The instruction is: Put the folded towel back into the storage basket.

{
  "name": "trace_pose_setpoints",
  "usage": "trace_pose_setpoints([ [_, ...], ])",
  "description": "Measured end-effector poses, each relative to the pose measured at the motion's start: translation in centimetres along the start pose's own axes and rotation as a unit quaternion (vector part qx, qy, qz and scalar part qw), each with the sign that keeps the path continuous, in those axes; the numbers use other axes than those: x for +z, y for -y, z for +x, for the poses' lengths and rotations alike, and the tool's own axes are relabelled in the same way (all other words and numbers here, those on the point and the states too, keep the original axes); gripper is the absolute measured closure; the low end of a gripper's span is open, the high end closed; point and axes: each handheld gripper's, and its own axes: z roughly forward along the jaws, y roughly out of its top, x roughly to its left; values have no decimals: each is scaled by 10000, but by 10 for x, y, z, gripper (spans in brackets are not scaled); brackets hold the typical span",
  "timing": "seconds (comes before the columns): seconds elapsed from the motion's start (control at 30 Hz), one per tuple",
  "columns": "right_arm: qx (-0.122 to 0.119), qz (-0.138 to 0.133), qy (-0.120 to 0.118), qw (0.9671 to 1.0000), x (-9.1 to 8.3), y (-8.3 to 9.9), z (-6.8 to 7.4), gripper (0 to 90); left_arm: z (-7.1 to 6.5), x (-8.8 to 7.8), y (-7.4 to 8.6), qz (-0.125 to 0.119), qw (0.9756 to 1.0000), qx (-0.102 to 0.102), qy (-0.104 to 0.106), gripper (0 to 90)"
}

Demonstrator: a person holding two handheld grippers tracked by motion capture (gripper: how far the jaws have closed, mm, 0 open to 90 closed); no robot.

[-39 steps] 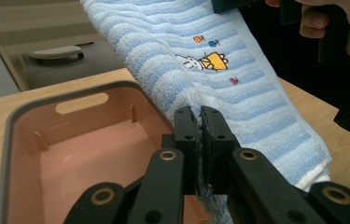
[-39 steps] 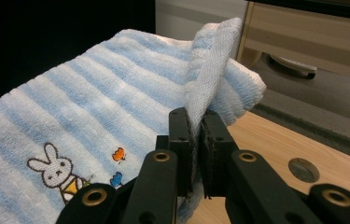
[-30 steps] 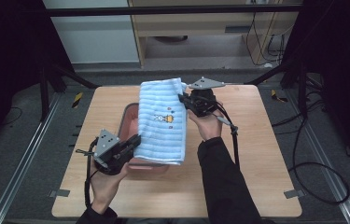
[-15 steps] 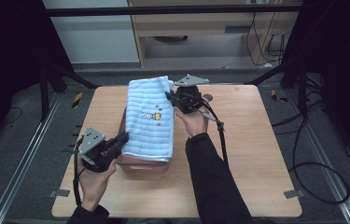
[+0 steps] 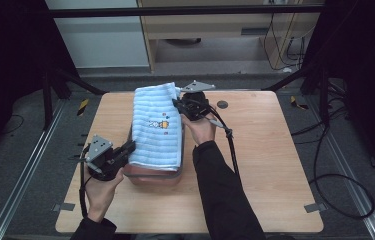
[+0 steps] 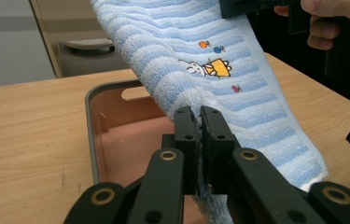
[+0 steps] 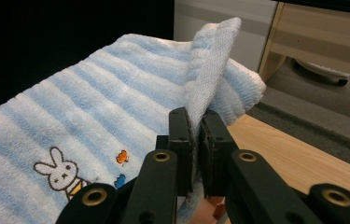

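A: Where is the light-blue striped terry towel [image 5: 157, 127] with the small embroidered rabbit?

B: It is stretched out over the pink plastic basin with a grey rim [image 6: 89, 122], which stands on the pale wooden worktop [image 5: 275, 165]. In the high view the towel runs from the near edge of the basin to beyond its far edge, and it covers most of the basin's opening.

A: And the left claw [image 6: 199, 126]?

B: Clenched on the towel's near edge. In the left gripper view the two black jaws stand almost together with a thin fold of cloth pinched between them, just above the basin's inside.

A: The right claw [image 7: 195, 128]?

B: Also grasping the towel, at the far end. In the right gripper view a flap of the cloth stands upright between the jaws, which press on it from both sides. In the high view that claw sits at the towel's far right corner, with the hand [image 5: 201, 129] behind it.

A: How does the towel hang?

B: The far end is higher than the near end, so the cloth slopes down toward the person. The rabbit faces up, about midway along.
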Motion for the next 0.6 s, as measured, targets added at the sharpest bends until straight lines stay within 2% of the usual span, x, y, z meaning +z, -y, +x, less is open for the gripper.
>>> trace_pose_setpoints([
  [0.07, -62, 19, 6, 10000, 3, 2, 0, 847, 2, 3, 3, 47, 10000, 4, -34, 857],
  [0.37, -65, 84, 3, 9999, 17, 11, 0, 847, 9, 12, 10, 161, 9998, -7, -129, 857],
  [0.6, -51, 215, 16, 9998, 28, 23, 0, 847, 9, 21, 17, 330, 9993, 74, -158, 857],
])
